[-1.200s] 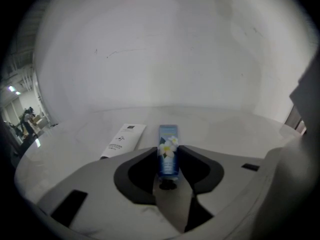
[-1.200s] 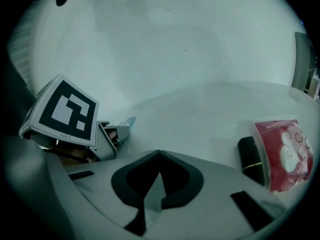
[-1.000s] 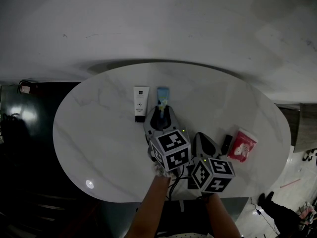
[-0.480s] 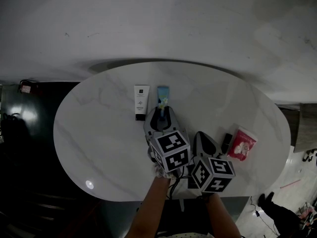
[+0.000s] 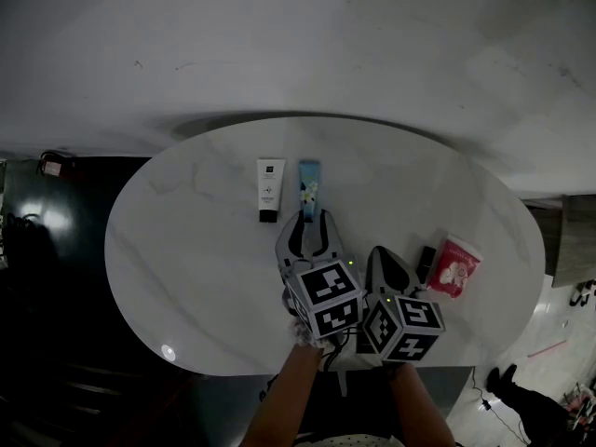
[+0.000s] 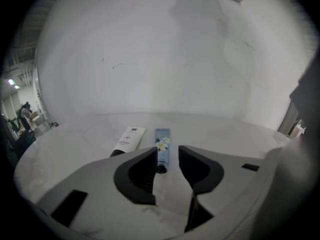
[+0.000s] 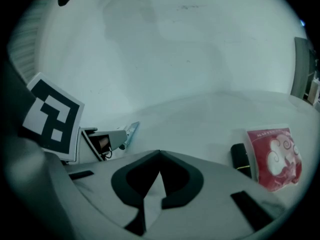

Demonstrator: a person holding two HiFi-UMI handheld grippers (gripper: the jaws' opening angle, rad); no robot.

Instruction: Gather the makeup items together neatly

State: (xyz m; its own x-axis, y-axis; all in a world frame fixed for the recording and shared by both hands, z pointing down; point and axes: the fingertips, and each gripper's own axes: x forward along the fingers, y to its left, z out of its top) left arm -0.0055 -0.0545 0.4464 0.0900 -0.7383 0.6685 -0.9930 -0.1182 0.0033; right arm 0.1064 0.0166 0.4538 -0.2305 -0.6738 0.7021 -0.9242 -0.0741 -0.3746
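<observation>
The head view looks steeply down over the whole table from its near edge. Both gripper views sit low, facing far; the left shares the blue tube, the right the red packet.

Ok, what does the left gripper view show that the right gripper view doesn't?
Only the left gripper view: the white tube, and the left gripper with its jaws open and pressing on nothing.

Only the right gripper view: the red packet with a small black case beside it, the left gripper's marker cube, and the right gripper, shut and empty.

Both: the white marble table and, likely, the blue flower-print tube, only a sliver in the right gripper view.
</observation>
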